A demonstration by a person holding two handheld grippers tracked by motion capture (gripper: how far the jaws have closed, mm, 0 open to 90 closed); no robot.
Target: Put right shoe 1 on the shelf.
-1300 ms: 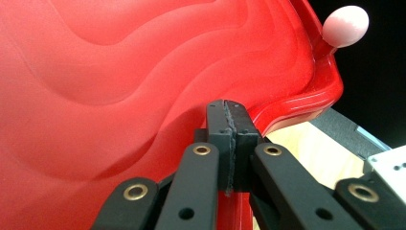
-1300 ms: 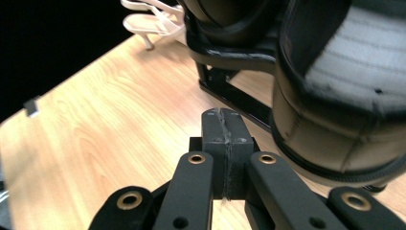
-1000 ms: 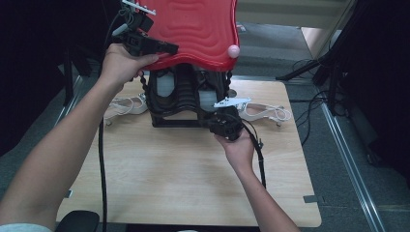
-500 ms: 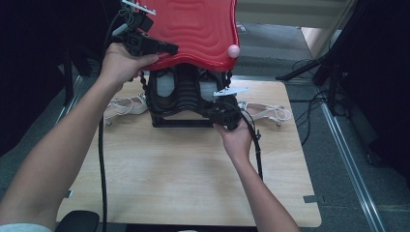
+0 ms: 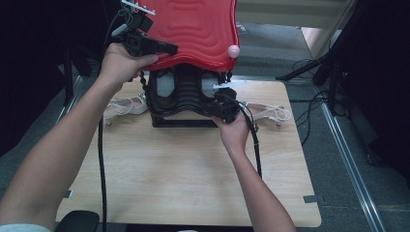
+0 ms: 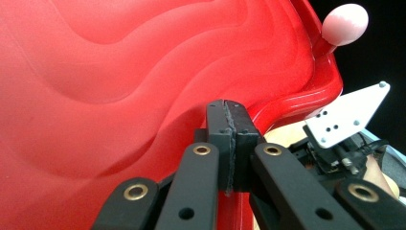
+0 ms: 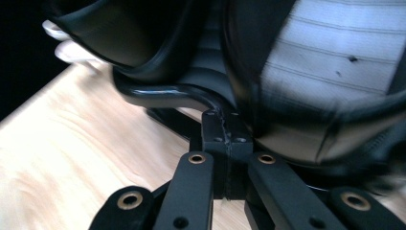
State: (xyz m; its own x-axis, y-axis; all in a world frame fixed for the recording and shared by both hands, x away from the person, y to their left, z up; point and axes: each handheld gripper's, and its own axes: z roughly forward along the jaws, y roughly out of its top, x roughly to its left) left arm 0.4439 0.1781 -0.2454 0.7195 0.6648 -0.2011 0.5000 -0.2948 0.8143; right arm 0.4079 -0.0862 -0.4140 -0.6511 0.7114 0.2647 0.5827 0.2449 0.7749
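Both grippers were clenched with nothing between their jaws. The left gripper (image 5: 167, 48) lay against the near rim of the red wavy board (image 5: 193, 29), raised over the table's far edge, a pink knob (image 5: 234, 50) at the board's right corner. The right gripper (image 5: 218, 104) pressed close to the black ribbed stand (image 5: 186, 96) under the board, beside its lower frame. White cords (image 5: 268, 112) lay on either side of the stand. Ahead of the person, the wooden table (image 5: 169, 174) stretched bare to its near edge.
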